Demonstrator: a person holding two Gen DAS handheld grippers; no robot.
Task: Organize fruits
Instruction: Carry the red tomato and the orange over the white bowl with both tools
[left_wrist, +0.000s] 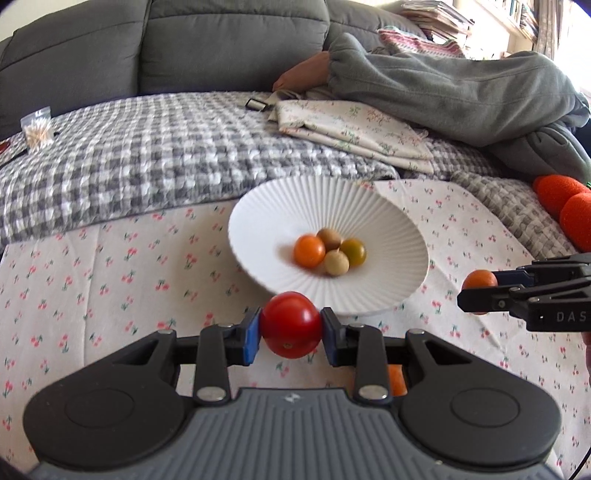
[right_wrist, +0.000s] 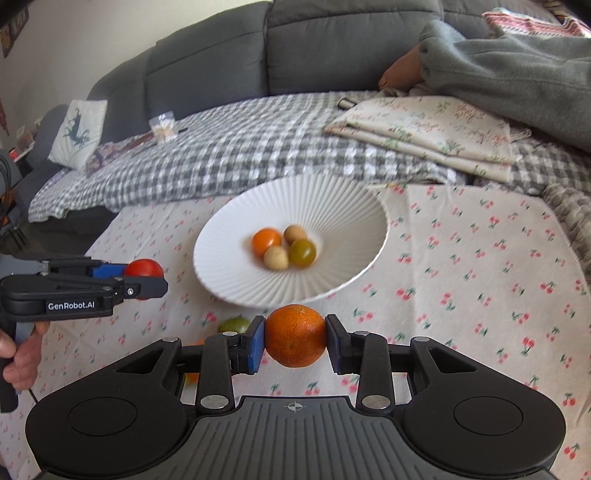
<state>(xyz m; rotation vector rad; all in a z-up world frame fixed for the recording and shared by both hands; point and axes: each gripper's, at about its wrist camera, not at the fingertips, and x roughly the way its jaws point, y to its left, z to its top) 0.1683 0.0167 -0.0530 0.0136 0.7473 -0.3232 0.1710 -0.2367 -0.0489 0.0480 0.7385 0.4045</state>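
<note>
A white ribbed bowl (left_wrist: 388, 206) (right_wrist: 343, 206) stands on the cherry-print cloth and holds several small fruits: an orange one (left_wrist: 309, 251), a green-yellow one (left_wrist: 353, 252) and two beige ones. My left gripper (left_wrist: 290, 328) is shut on a red tomato (left_wrist: 291, 324), held just in front of the bowl's near rim; it also shows in the right wrist view (right_wrist: 144, 268). My right gripper (right_wrist: 295, 338) is shut on a small orange (right_wrist: 295, 335), held near the bowl's near rim; it shows in the left wrist view (left_wrist: 479, 280).
A green tomato (right_wrist: 233, 325) lies on the cloth left of my right gripper. Another orange fruit (left_wrist: 397, 380) lies half hidden under my left gripper. Behind the bowl lie a checked blanket (left_wrist: 166, 147), folded floral cloth (left_wrist: 351, 125) and a grey sofa (left_wrist: 184, 44). Orange foam pieces (left_wrist: 569, 206) sit at the right.
</note>
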